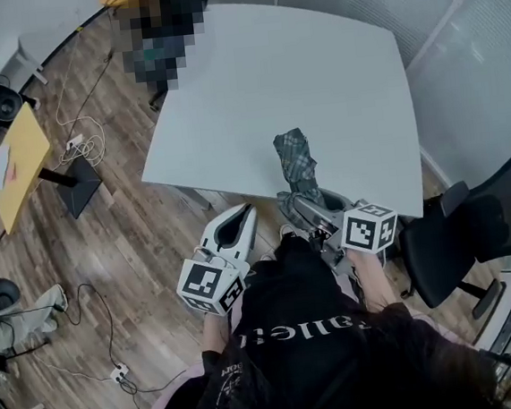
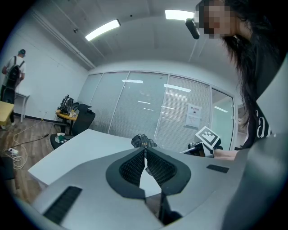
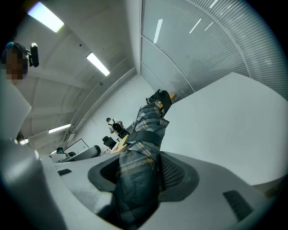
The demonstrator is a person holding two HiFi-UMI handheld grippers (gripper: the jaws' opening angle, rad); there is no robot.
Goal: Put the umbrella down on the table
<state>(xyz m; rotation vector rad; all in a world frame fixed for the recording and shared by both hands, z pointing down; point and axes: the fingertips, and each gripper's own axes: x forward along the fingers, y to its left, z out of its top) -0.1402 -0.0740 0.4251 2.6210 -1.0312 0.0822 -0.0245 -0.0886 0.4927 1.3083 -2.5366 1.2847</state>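
A folded green-and-grey plaid umbrella (image 1: 297, 164) sticks out over the near edge of the white table (image 1: 271, 81), its tip pointing away from me. My right gripper (image 1: 306, 205) is shut on its lower part. In the right gripper view the umbrella (image 3: 145, 134) fills the gap between the dark pads, strap wrapped round it, above the table (image 3: 225, 117). My left gripper (image 1: 239, 219) hangs left of it, short of the table edge, shut with nothing in it. The left gripper view has its pads (image 2: 135, 167) meeting at the tips, the umbrella (image 2: 143, 141) beyond.
A black office chair (image 1: 474, 232) stands close at the right of the table's near corner. A yellow table (image 1: 18, 163), cables (image 1: 79, 144) on the wooden floor and another person (image 1: 163, 37) at the far end lie to the left. Glass partitions stand behind the table.
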